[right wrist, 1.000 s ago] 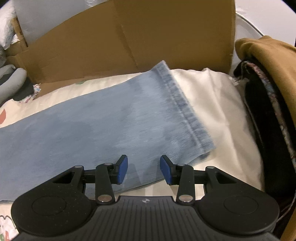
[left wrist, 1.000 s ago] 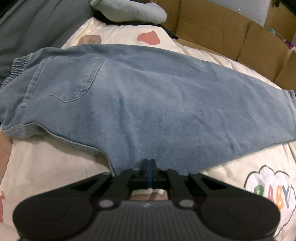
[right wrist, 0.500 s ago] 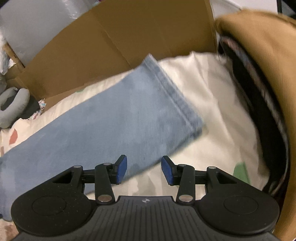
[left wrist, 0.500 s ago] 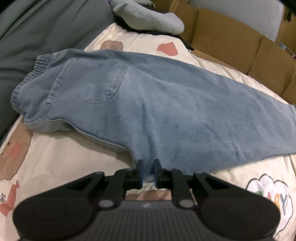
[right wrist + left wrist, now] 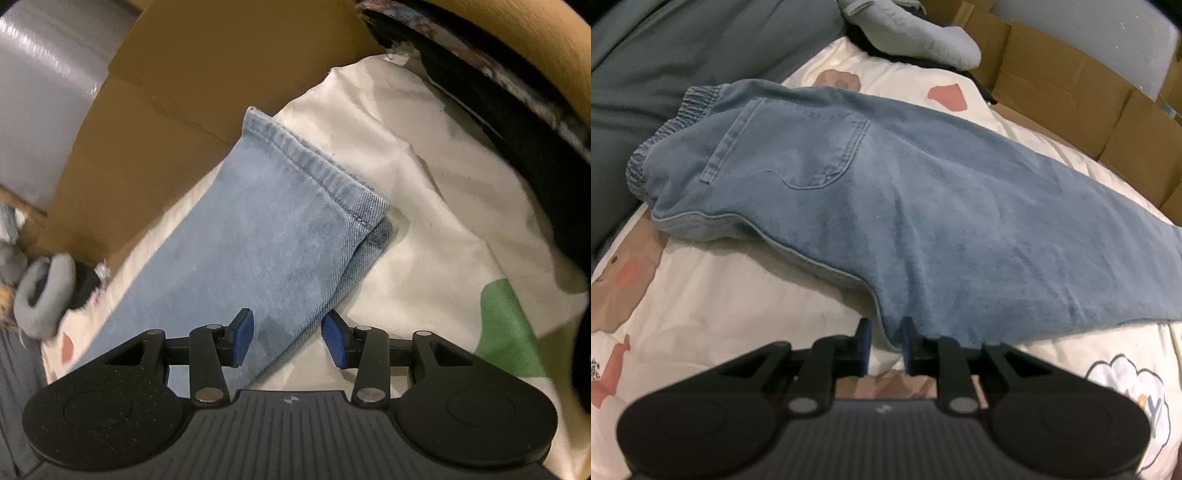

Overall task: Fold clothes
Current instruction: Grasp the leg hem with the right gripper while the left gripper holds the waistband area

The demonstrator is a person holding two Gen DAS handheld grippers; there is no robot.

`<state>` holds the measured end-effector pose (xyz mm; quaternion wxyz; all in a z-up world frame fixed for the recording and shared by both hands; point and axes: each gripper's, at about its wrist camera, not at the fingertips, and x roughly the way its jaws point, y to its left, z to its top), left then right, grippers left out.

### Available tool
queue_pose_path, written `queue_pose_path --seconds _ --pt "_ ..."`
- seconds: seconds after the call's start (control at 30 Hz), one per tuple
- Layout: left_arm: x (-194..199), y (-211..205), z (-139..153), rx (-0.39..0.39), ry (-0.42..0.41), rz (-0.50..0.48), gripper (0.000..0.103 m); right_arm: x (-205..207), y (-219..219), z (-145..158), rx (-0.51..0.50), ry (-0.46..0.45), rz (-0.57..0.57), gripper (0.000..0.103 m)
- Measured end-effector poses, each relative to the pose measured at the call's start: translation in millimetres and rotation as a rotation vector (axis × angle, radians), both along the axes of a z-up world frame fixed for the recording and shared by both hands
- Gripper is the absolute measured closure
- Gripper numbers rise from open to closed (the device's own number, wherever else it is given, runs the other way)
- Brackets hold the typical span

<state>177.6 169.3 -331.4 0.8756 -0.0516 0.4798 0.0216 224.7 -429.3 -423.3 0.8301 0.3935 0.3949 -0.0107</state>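
Observation:
Light blue jeans [image 5: 923,206] lie folded lengthwise on a cream printed bedsheet [image 5: 720,314], with the elastic waistband [image 5: 676,122] at the left and a back pocket facing up. My left gripper [image 5: 886,343] is open at the near edge, and the crotch corner of the jeans sits loosely between its blue pads. In the right wrist view the leg end [image 5: 258,229] runs up to the stitched hem [image 5: 314,173]. My right gripper [image 5: 288,338] is open and hovers over the leg's near edge, one pad above denim and one above the sheet.
Cardboard panels [image 5: 1052,96] [image 5: 184,74] wall the far side of the bed. A dark grey blanket [image 5: 665,55] lies to the left and a grey cushion [image 5: 916,37] at the back. A pile of mustard and black clothes [image 5: 498,55] looms at the right, close to the hem.
My left gripper, shut on the jeans' crotch edge a second ago, has opened and pulled back slightly. My right gripper stayed open while it turned and shifted along the leg, away from the hem.

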Motion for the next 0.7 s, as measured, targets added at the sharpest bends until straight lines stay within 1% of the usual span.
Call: queue_pose_path --seconds 0.03,0.07,0.13,0.17,0.23,0.3,0.37,0.43,0.47,0.6,0.7 --pt "-0.7 1.6 0.0 0.000 0.000 0.006 0.085 0.1 -2.1 -1.5 0.023 -0.003 -0.013 0.056" --pt "-1.7 3.8 0.0 -0.001 0.001 0.013 0.085 0.5 -4.1 -2.3 0.041 -0.002 -0.023 0.059" --pt "-3.5 8.2 0.0 -0.003 0.002 0.028 0.085 1.3 -7.6 -3.0 0.066 0.007 -0.036 0.086" --pt "-4.7 10.1 -0.1 -0.005 0.002 0.036 0.085 1.4 -8.9 -2.8 0.073 0.011 -0.037 0.088" --pt "-7.1 13.9 -0.2 -0.017 0.003 0.053 0.085 -2.1 -12.1 -1.6 0.112 -0.002 -0.055 0.087" --pt "-9.0 17.6 0.1 -0.044 -0.001 0.069 0.085 -7.5 -16.9 -3.3 0.178 -0.012 -0.091 0.087" --pt "-9.5 21.2 0.7 -0.079 -0.006 0.084 0.085 -8.2 -15.9 -7.1 0.212 -0.012 -0.104 0.084" --pt "-8.5 24.2 0.6 -0.109 -0.007 0.097 0.085 -8.2 -13.9 -11.3 0.241 -0.010 -0.112 0.066" --pt "-7.9 25.7 0.5 -0.123 -0.008 0.103 0.085 -8.2 -12.9 -13.3 0.256 -0.009 -0.117 0.063" --pt "-6.2 29.1 -1.6 -0.153 -0.005 0.114 0.085 -8.2 -8.9 -21.6 0.314 -0.006 -0.134 0.061" --pt "-6.5 31.1 -2.8 -0.171 -0.007 0.116 0.085 -8.1 -6.0 -27.9 0.357 -0.003 -0.146 0.062"
